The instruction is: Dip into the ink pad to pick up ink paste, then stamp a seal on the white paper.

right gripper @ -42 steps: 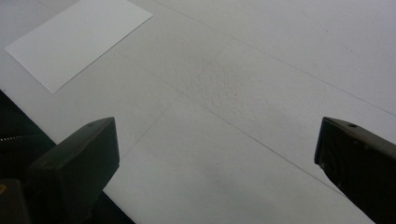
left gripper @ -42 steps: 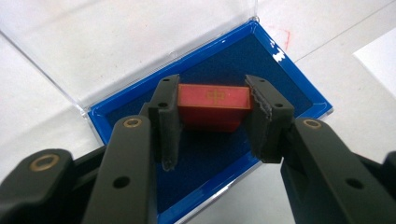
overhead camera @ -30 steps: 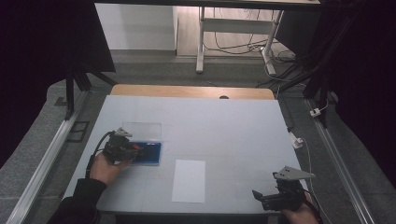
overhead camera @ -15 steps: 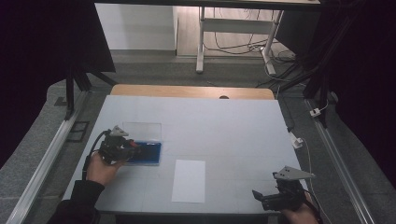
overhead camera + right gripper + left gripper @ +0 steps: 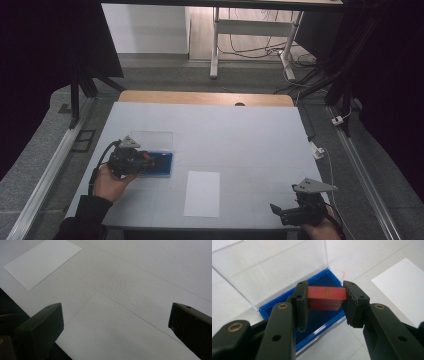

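**Lifting the red block out of its blue case**

Clamped by its two short ends, the red block sits crosswise between the pads of the left gripper, its long axis running from jaw to jaw and a small gold mark on its upper face. It hangs directly over the blue case, apparently just clear of the tray floor, with the clear lid lying open flat beyond. The white sheet of paper lies to the right of the case on the table, between the two hands, and nearer the left one. If the block is bound for that sheet, the carry is rightward and slightly toward the person.

The right gripper rests at the table's near edge, jaws spread wide and empty, well apart from the case.

Compared with a second ago, the left hand sits a little higher and farther back from the case; the right has not shifted.
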Demonstrator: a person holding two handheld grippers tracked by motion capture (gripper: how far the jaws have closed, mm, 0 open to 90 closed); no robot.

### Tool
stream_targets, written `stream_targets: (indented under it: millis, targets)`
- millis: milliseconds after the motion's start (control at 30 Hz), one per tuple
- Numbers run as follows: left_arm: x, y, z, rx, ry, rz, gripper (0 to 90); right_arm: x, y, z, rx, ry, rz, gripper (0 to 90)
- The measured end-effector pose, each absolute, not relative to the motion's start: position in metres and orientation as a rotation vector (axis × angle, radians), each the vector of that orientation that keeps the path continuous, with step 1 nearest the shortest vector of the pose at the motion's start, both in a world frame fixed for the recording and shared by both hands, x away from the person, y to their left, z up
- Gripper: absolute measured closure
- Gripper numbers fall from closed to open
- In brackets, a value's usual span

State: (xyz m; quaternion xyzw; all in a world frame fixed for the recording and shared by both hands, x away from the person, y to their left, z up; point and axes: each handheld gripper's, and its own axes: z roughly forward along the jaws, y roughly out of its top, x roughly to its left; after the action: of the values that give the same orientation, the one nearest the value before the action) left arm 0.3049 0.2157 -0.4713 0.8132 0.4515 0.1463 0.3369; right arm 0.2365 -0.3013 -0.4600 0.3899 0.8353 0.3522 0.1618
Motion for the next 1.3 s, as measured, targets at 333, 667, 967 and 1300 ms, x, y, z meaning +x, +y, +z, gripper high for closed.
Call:
stream_targets:
  millis: [333,667,967,1300]
  targets:
    - [0.299,0.207,-0.463,2.126,1.117,0.365,58.0,0.237,-0.301,-0.460,1.112,2.385,1.005,0.1]
    - [0.293,0.187,-0.454,2.151,1.031,0.336,58.1,0.236,-0.301,-0.460,1.114,2.385,1.004,0.0]
    - [0.294,0.172,-0.451,2.168,0.988,0.310,58.1,0.237,-0.301,-0.460,1.112,2.387,1.000,0.0]
    - [0.293,0.148,-0.449,2.196,0.915,0.277,58.1,0.236,-0.301,-0.460,1.115,2.385,1.002,0.0]
